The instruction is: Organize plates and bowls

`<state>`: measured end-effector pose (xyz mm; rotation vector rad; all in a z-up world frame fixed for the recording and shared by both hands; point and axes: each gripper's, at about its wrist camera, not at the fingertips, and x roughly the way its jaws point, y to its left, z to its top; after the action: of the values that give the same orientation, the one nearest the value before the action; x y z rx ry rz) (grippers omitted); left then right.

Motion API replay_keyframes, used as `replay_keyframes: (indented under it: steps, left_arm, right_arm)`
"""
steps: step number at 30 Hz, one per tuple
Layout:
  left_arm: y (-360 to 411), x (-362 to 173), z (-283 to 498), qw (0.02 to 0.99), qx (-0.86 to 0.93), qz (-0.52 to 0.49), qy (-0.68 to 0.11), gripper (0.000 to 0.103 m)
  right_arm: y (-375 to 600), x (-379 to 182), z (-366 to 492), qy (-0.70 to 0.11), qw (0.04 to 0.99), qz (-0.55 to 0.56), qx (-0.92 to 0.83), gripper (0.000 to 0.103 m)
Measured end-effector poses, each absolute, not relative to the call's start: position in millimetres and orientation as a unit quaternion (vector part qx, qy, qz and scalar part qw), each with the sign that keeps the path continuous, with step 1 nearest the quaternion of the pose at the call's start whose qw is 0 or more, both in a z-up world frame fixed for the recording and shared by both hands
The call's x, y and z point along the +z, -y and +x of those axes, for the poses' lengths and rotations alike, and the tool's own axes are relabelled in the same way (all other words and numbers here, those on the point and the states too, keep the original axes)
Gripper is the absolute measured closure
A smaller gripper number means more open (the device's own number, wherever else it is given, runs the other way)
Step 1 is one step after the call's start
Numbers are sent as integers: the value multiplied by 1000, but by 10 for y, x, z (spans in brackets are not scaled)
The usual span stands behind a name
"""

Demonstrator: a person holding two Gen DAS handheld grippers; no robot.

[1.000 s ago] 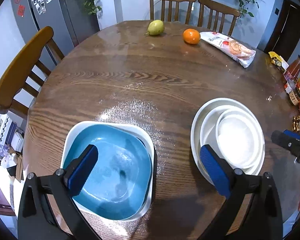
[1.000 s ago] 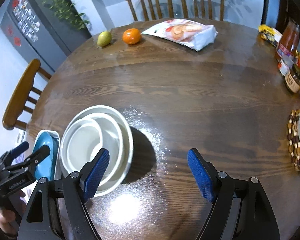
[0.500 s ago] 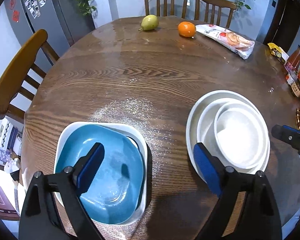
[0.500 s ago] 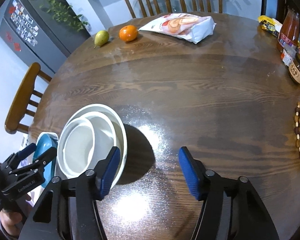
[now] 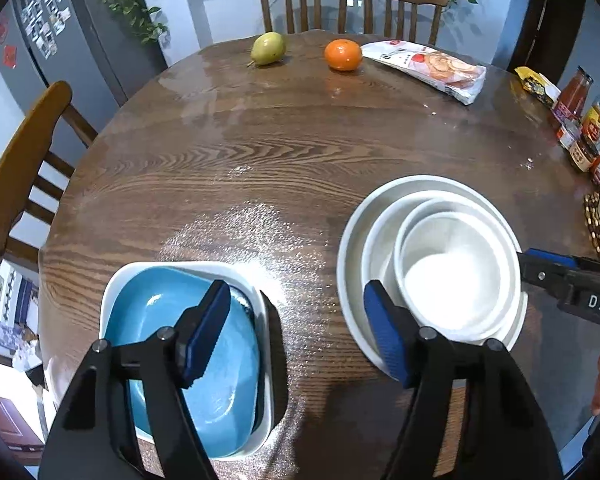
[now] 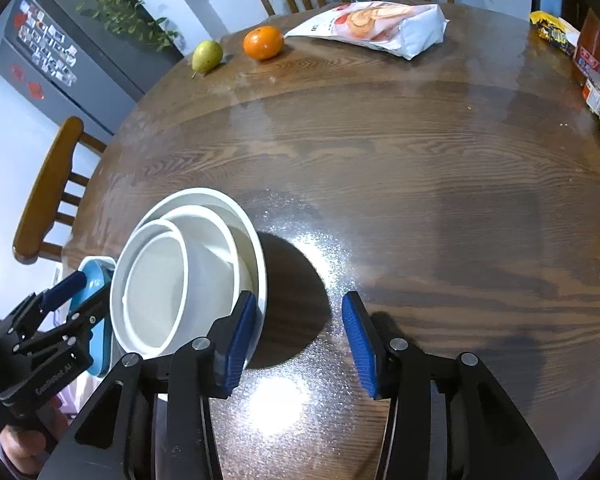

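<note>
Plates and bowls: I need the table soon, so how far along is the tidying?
Sorting looks nearly finished: the white bowls sit nested in one stack, and the blue plate lies in the white square dish. Nothing is held; the left gripper and right gripper have just been closing with nothing between their pads. What may remain is moving the two stacks.

Desk: round, dark wood (image 5: 300, 152), glare patch near front
Chairs: two behind (image 5: 306, 2), one at left (image 5: 20, 160)
Fridge: grey, magnets (image 5: 56, 40)
Walls: pale blue
Plant: trailing vine (image 5: 128, 4)
Door: dark (image 5: 548, 16)
</note>
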<state>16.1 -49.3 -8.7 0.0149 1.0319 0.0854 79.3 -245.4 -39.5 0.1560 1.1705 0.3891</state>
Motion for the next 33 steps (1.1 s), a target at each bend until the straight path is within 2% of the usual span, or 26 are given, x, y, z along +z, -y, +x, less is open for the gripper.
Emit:
replay_keyframes:
  steps: [5, 11, 14, 23, 25, 28, 30, 31, 33]
  left_arm:
    - [518, -140, 197, 862, 16, -7, -506, 44]
    - [363, -90, 188, 865, 28, -42, -499, 45]
    - [326, -89, 208, 863, 34, -46, -502, 42]
    - [436, -177, 282, 849, 34, -15, -528, 44]
    - [462, -166, 281, 850, 34, -9, -526, 48]
    - [458, -166, 273, 852, 27, -14, -523, 60]
    - [490, -162, 263, 854, 22, -12, -520, 72]
    - [500, -160, 257, 854, 19, -12, -520, 74]
    - [497, -169, 264, 853, 14, -19, -521, 77]
  right_arm:
    - [2474, -430, 805, -552, 808, 85, 187, 55]
    - [2495, -441, 794, -552, 806, 96, 189, 55]
    - [2495, -439, 787, -551, 807, 96, 188, 55]
    - [2501, -442, 790, -551, 807, 96, 187, 55]
    - [2505, -441, 796, -551, 808, 96, 188, 55]
    - [2517, -453, 808, -551, 807, 99, 189, 55]
    - [2514, -458, 815, -550, 808, 98, 189, 55]
    - [2511, -457, 817, -550, 808, 98, 189, 56]
    - [2508, -450, 818, -549, 806, 101, 196, 65]
